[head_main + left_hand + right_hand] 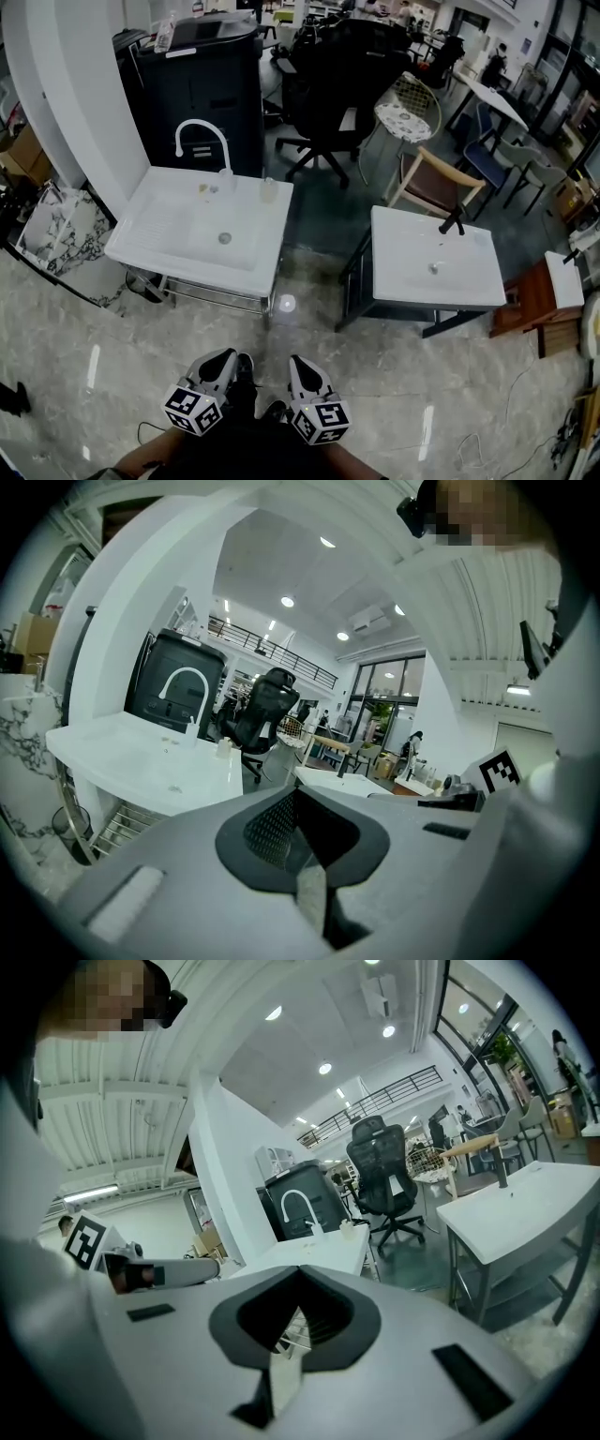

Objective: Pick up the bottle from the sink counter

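A white sink counter (164, 248) with a curved white faucet (199, 131) stands ahead and to the left. On its back edge sit a small clear bottle (225, 180) beside the faucet and a second clear container (268, 190) at the corner. Both show far off as the bottle (192, 731) in the left gripper view and the bottle (314, 1228) in the right gripper view. My left gripper (225, 359) and right gripper (298, 362) are held low by my body, side by side, well short of the counter. The jaws of each are shut with nothing between them, as on the left gripper (298, 792) and the right gripper (299, 1267).
A second white sink table (436, 262) with a black faucet stands to the right. Behind the counter are a black cabinet (202, 84) and a black office chair (333, 84). A white pillar (70, 84) rises at the left. Wooden chairs and tables stand at the back right.
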